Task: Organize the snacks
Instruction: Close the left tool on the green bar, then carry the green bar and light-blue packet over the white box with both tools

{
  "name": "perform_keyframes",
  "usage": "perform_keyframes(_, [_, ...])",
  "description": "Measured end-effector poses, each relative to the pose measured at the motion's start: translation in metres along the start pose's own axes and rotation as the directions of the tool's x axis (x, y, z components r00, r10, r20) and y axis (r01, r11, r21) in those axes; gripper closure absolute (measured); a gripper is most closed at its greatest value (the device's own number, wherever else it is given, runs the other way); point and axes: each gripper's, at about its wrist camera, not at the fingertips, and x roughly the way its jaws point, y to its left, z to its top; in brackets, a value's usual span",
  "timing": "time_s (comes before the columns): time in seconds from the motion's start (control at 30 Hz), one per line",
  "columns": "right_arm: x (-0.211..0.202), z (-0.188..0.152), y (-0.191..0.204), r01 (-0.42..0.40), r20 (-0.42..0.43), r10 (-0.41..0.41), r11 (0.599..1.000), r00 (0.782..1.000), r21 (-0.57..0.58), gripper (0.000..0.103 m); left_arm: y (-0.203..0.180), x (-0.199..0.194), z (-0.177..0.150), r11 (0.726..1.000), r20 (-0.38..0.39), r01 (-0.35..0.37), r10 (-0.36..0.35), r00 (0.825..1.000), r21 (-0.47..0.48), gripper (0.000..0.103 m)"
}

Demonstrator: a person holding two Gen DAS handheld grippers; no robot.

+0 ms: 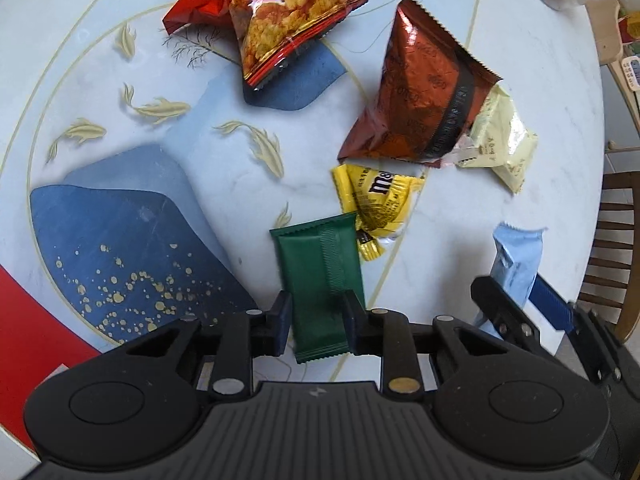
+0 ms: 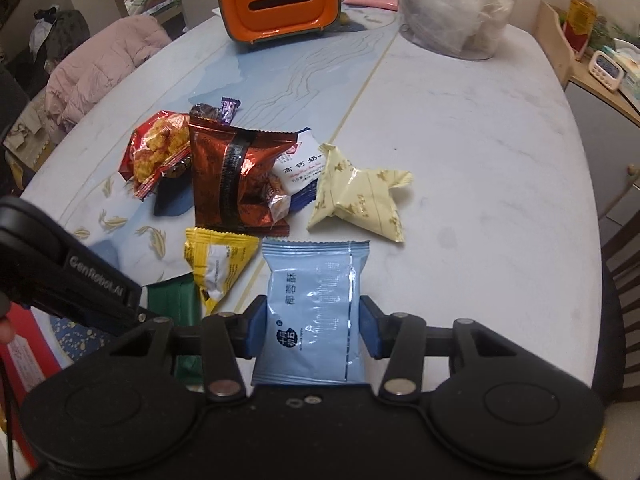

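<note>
We are working both tongs at once, each clamping one packet by its long edges. The left gripper [image 1: 316,320] is standing nearly closed, its pads pressing on both sides of the green packet [image 1: 320,276], which is pointing away from us towards the yellow candy bag [image 1: 376,200]. The right gripper [image 2: 310,328] is closed to the width of the light-blue packet [image 2: 316,312] and is pinching it flat between its blue pads; in the left wrist view the same packet is hanging from those jaws just beside the left tool.

We are judging this to be the lift-and-sort step: two small packets are in hand, while the rest are lying clustered on the table [image 2: 460,140]: the red rice-cracker bag [image 1: 280,12], the brown foil bag [image 1: 424,92] and the cream packet [image 1: 500,140], the last two overlapping.

To do this step well:
- We are keeping both grips firm but not crushing; the wrappers are thin and their contents probably brittle.
- We are keeping the two tools apart, since they are working close together.
- We are raising each packet clear of the yellow candy bag before carrying it sideways, so neighbours are not dragged.
- We are choosing a bare area of tabletop for each group.
</note>
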Motion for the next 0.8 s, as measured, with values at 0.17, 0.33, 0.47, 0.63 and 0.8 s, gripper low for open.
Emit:
perform_keyframes(0.17, [-0.015,-0.009,-0.002,-0.03,0.038,0.028,0.998,0.999,0.047,0.056,0.0,0.0,0.0,1.0,0.016,0.025,-0.025,1.0,-0.017,0.034])
perform_keyframes(0.33, [-0.02,-0.02,-0.005,-0.031,0.046,0.028,0.998,0.999,0.062,0.057,-0.023,0.008,-0.001,0.997,0.038,-0.063,0.061,0.997,0.039,0.034])
perform_keyframes(0.47, [-0.022,-0.028,-0.01,-0.027,0.043,0.024,0.997,0.999,0.07,0.056,-0.034,0.02,-0.002,0.986,0.028,-0.159,0.158,0.987,0.057,0.036])
perform_keyframes(0.63, [-0.023,-0.031,-0.012,-0.026,0.042,0.023,0.997,0.999,0.069,0.056,-0.044,0.022,-0.003,0.972,0.059,-0.223,0.219,0.974,0.072,0.043])
perform_keyframes(0.8, [-0.023,-0.031,-0.012,-0.026,0.04,0.024,0.998,0.999,0.058,0.057,-0.05,0.023,-0.004,0.966,0.082,-0.246,0.239,0.967,0.084,0.059])
